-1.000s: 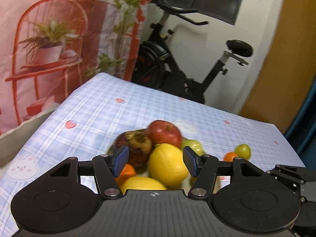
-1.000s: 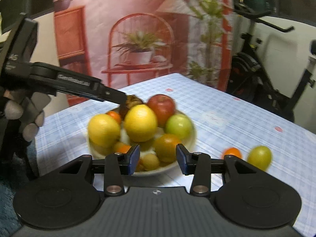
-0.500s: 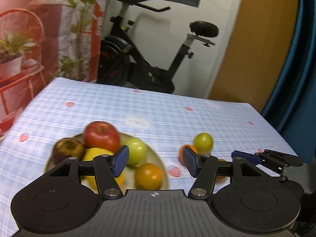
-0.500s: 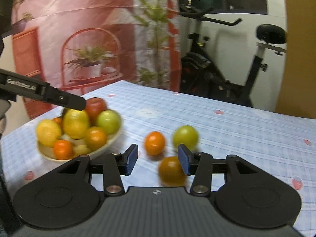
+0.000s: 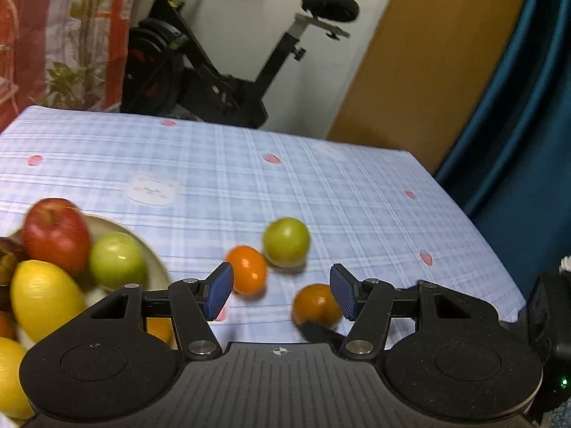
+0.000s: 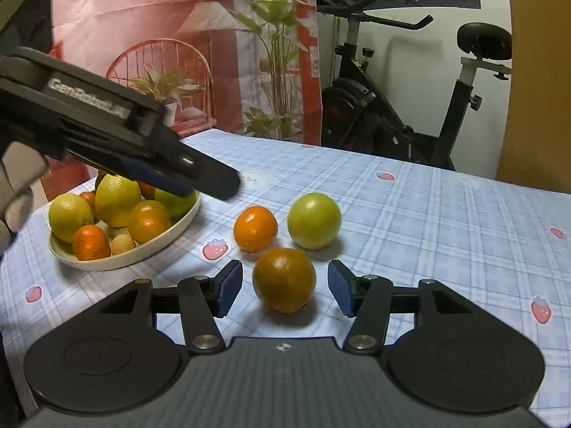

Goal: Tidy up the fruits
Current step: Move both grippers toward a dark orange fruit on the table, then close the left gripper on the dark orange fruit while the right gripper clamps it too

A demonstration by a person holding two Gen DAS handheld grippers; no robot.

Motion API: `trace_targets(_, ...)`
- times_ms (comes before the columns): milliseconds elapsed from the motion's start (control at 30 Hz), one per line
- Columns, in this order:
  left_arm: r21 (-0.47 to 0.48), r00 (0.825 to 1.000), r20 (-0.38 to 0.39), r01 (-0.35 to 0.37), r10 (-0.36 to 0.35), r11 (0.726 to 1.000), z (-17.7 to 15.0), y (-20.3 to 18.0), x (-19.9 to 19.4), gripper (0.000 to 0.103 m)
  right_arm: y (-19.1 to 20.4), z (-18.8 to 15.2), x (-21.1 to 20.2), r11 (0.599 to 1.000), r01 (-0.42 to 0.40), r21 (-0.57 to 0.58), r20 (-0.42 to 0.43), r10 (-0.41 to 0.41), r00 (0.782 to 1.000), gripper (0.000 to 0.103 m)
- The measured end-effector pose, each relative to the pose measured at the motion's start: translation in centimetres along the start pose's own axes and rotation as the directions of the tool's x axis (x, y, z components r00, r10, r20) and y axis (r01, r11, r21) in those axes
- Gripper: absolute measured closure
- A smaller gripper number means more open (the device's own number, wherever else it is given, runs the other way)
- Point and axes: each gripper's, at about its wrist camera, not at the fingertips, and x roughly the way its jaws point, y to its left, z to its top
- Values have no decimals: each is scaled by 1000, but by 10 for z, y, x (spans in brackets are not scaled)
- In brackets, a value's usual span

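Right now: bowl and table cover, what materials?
Bowl: looks like glazed ceramic, possibly melamine; smooth cream rim with a soft sheen. Table cover: seems a printed plastic or oilcloth sheet; flat checked print with strawberries, no visible weave. Can't confirm either.

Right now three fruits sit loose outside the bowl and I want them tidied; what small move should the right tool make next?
Probably ease the right tool forward and close on the dark orange: it sits between the open fingers, untouched, nearest of the loose fruits beside the bowl.
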Motion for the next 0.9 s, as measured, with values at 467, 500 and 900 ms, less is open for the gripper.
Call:
trace_targets(467,38,994,-106,31,-27,999,-14,-27,44,43,-9,0,11,998,-25,58,-55,28,998,53)
trace_targets(500,41,993,-111,32,-27,999,-15,-28,46,46,-10,-1,11,998,-27,64,-58,31,998,53)
trace_targets(900,31,996,-88,13,-10,999,-23,-27,34,58,-4,-1,6,997,-55,50,-57,57,997,59)
